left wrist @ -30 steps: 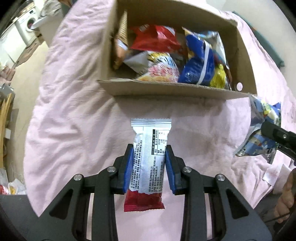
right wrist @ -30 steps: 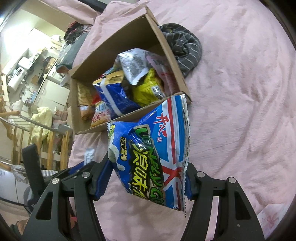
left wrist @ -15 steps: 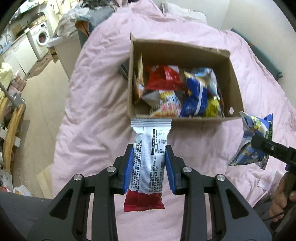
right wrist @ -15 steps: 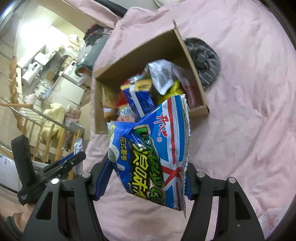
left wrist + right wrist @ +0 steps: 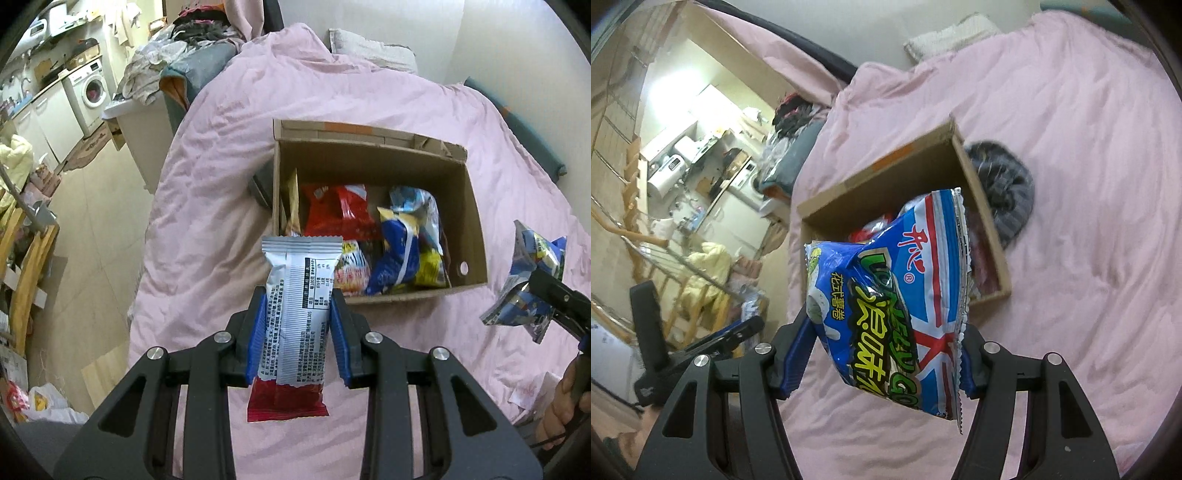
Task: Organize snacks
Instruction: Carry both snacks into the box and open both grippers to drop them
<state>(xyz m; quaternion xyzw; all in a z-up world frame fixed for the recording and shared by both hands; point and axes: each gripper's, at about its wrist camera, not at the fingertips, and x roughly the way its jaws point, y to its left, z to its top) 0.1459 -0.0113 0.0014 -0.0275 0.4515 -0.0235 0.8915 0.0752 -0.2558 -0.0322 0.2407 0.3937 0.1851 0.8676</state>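
Two grippers each carry one snack above the pink quilted bedspread (image 5: 229,155), with the open brown cardboard box (image 5: 373,162) lying on that bedspread as the fixed point between them.

In the left wrist view, the left gripper (image 5: 298,332) has its blue pads pinching the sides of a narrow silver foil snack bar with a red lower end and a printed label (image 5: 295,321). The bar stands upright between the pads, its crimped top edge overlapping the near left corner of the box in this view and its red end hanging below the pads. It is clear of the bedspread and outside the box.

In the right wrist view, the right gripper (image 5: 882,354) has its jaws set fairly wide and closed on a puffy blue crisp bag with red and white stripes and green lettering (image 5: 890,302). The bag is tilted, its top seam covering much of the box's near wall in this view. In the left wrist view the same bag is to the right of the box, held off the bedspread.

Inside the box lie a red packet (image 5: 340,210) toward the far left, a blue and white bag (image 5: 399,254) toward the near right, and a yellow packet (image 5: 430,271) just beside it.

A grey striped knitted cloth (image 5: 1008,188) lies on the bedspread touching one outer side wall of the box.
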